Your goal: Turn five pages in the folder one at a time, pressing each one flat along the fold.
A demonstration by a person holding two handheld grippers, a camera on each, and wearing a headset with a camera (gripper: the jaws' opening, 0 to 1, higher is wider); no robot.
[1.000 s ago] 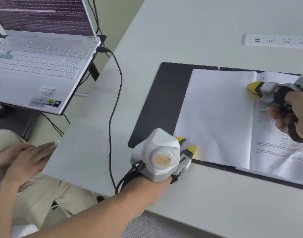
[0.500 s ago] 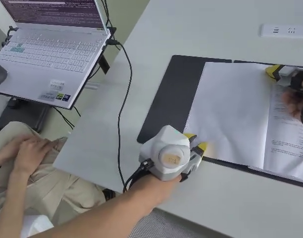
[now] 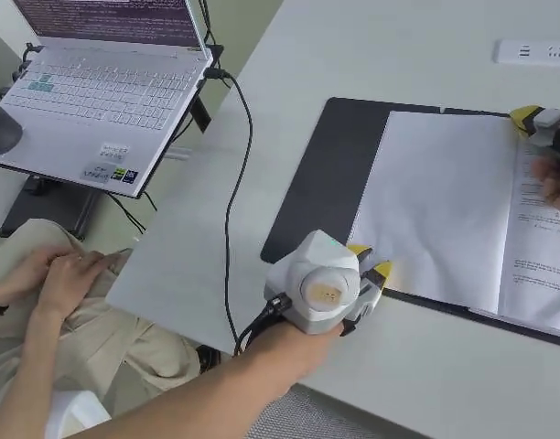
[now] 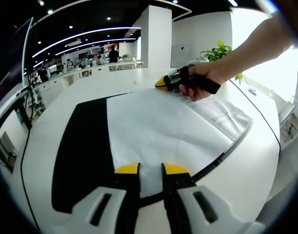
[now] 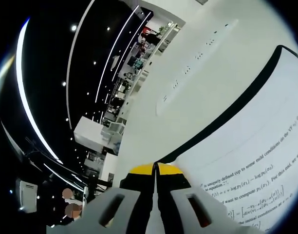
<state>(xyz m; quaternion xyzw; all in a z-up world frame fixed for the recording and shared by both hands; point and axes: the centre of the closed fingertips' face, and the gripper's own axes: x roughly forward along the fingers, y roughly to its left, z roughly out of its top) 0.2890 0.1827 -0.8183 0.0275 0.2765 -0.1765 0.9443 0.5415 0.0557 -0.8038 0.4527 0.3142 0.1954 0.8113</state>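
The folder lies open on the white table, its black cover (image 3: 321, 178) to the left. A blank white page (image 3: 436, 201) is turned over onto it, and a printed page (image 3: 541, 265) lies to the right. My left gripper (image 3: 371, 261) rests at the blank page's near edge, jaws a little apart (image 4: 151, 169) over the paper (image 4: 163, 126). My right gripper (image 3: 522, 116) sits at the far end of the fold, shut (image 5: 155, 169) with nothing between its jaws, tips at the printed page's (image 5: 246, 165) top edge. The left gripper view shows the right gripper (image 4: 161, 83) too.
A laptop (image 3: 106, 82) stands on a raised stand at the left, with a mouse (image 3: 1, 131) beside it. Its black cable (image 3: 230, 210) runs across the table's left edge. A white power strip (image 3: 534, 52) lies beyond the folder. Another person's hands (image 3: 65, 274) rest at lower left.
My right gripper has slid along the fold toward the folder's far edge. The left gripper has stayed at the near edge. The head camera has shifted left.
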